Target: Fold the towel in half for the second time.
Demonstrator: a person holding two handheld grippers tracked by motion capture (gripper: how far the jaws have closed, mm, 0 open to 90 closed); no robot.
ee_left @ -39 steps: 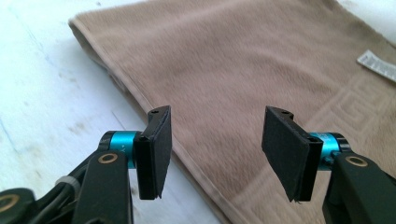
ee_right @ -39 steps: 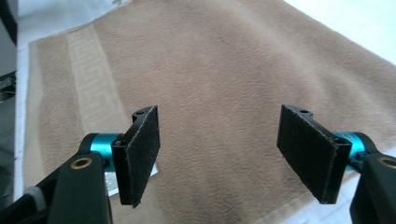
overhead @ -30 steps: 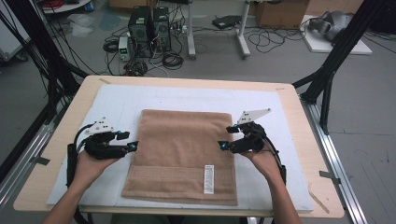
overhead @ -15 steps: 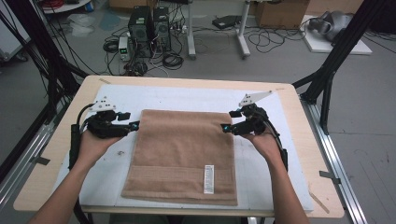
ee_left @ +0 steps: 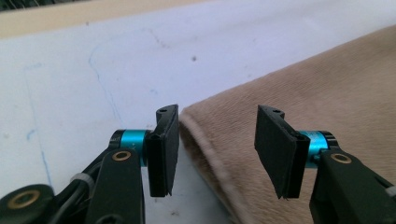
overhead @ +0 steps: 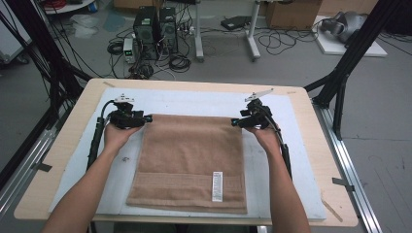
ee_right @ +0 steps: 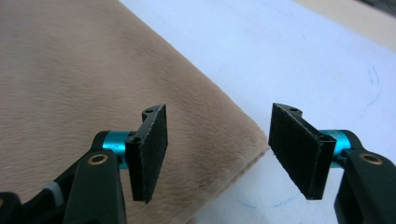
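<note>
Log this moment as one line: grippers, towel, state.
left gripper: open, closing, at towel far-left corner | right gripper: open, closing, at far-right corner | towel: flat on mat, not gripped

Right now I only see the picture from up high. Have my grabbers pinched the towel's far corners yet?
Observer: Not yet. The left gripper is open; its jaws have just been closing, with the towel corner in the gap, not pressed.
Operator: And the other one?
Observer: The right gripper is open too, its jaws just closing, with the other corner in its gap, not pinched.
Operator: Is the corner flat?
Observer: By the left gripper, the hemmed edge lies flat on the white mat.
</note>
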